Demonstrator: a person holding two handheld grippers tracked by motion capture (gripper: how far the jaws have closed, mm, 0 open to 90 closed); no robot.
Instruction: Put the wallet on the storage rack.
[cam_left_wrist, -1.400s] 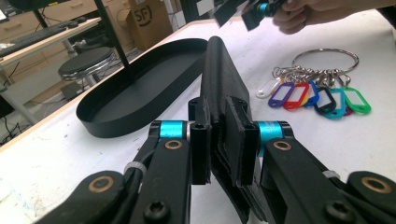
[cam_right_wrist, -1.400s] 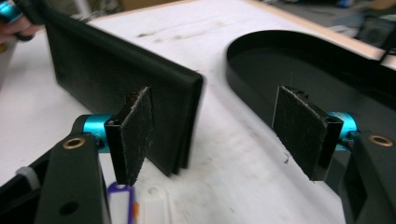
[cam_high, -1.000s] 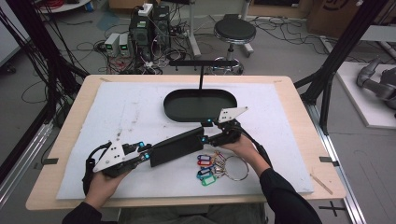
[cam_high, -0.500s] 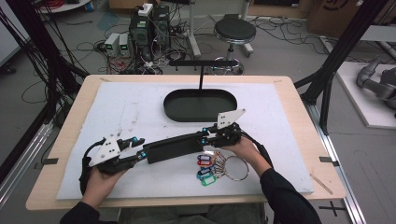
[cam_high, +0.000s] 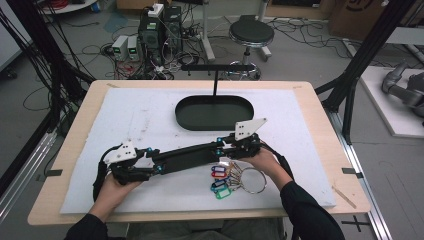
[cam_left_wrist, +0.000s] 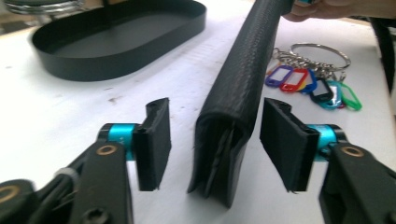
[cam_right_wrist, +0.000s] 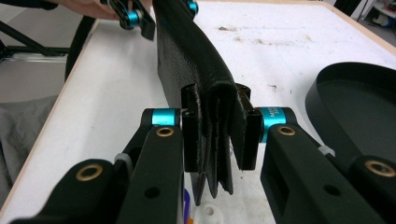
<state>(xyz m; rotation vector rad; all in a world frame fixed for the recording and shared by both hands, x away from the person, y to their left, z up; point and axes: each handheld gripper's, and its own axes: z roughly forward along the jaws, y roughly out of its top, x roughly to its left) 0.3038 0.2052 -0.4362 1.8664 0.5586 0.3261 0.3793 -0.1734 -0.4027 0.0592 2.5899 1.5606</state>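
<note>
In the high view a long black folded case (cam_high: 187, 156) spans between both grippers above the counter (cam_high: 310, 165), its ends hidden by them. In the left gripper view the left gripper (cam_left_wrist: 214, 144) fingers stand wide, clear of the case (cam_left_wrist: 243, 88). In the right gripper view the right gripper (cam_right_wrist: 219, 135) fingers clamp the case (cam_right_wrist: 196, 60), whose lower edge is cut off.

Long black folded case (cam_left_wrist: 243, 79): grained, leather-like skin, matt, layered raw edges at the end. Oval tray (cam_high: 214, 112): smooth black, slight sheen, looks like plastic or coated metal, cannot tell which. Key ring (cam_left_wrist: 322, 49): shiny metal, with glossy coloured plastic tags (cam_left_wrist: 310, 84). Table (cam_high: 320, 107): pale wood edge, topped by a white matt sheet (cam_high: 125, 120), scuffed and speckled with dirt. Left gripper (cam_left_wrist: 215, 140) and right gripper (cam_right_wrist: 219, 135): matt black pads (cam_left_wrist: 154, 140), blue anodised metal collars (cam_left_wrist: 114, 133), black arms with brass-coloured rivets.
</note>
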